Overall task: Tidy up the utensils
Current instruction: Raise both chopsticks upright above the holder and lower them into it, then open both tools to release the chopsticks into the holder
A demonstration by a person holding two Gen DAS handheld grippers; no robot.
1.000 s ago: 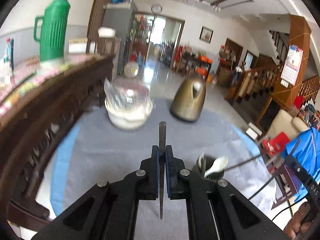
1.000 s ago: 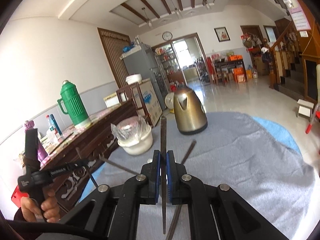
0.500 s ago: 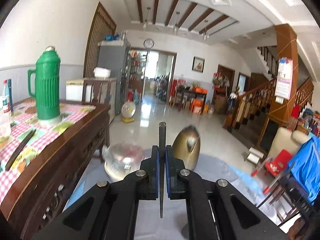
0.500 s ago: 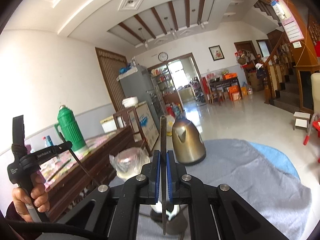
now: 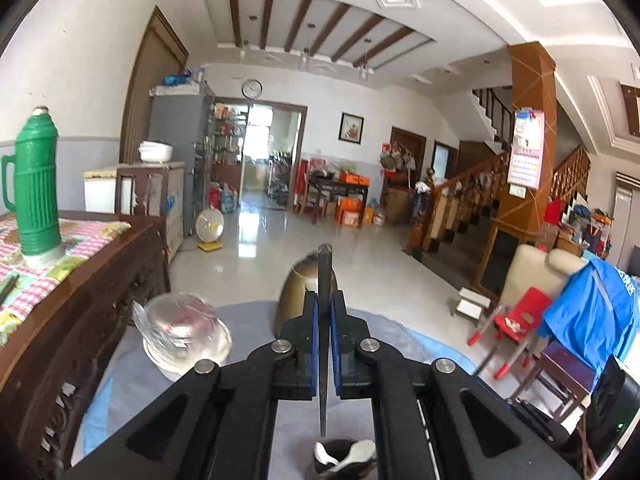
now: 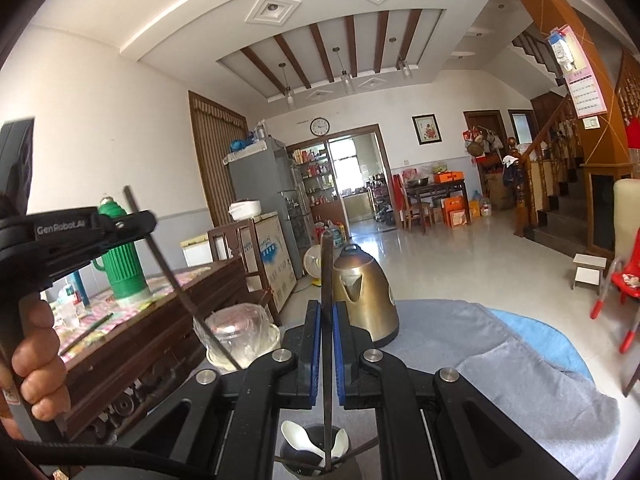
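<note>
My left gripper (image 5: 325, 308) is shut on a dark chopstick (image 5: 324, 380) that stands upright between the blue pads. Its lower tip hangs just above a dark utensil cup (image 5: 344, 460) holding white spoons (image 5: 352, 450). My right gripper (image 6: 327, 316) is shut on a second dark chopstick (image 6: 327, 272), whose lower end reaches down into the same utensil cup (image 6: 314, 456) beside a white spoon (image 6: 296, 436). In the right wrist view the left gripper (image 6: 140, 220) shows at the left, held by a hand (image 6: 36, 360), its chopstick (image 6: 180, 300) slanting down to the right.
A brass-coloured kettle (image 6: 360, 296) and a plastic-covered bowl (image 6: 240, 336) stand at the far side of the grey cloth-covered table (image 6: 500, 360). A dark wooden sideboard (image 5: 80, 312) with a green thermos (image 5: 36, 184) runs along the left.
Both grippers have risen and tilted upward, each still holding its chopstick. The utensil cup has slid to the bottom edge of both views. The left gripper moved higher in the right wrist view.
</note>
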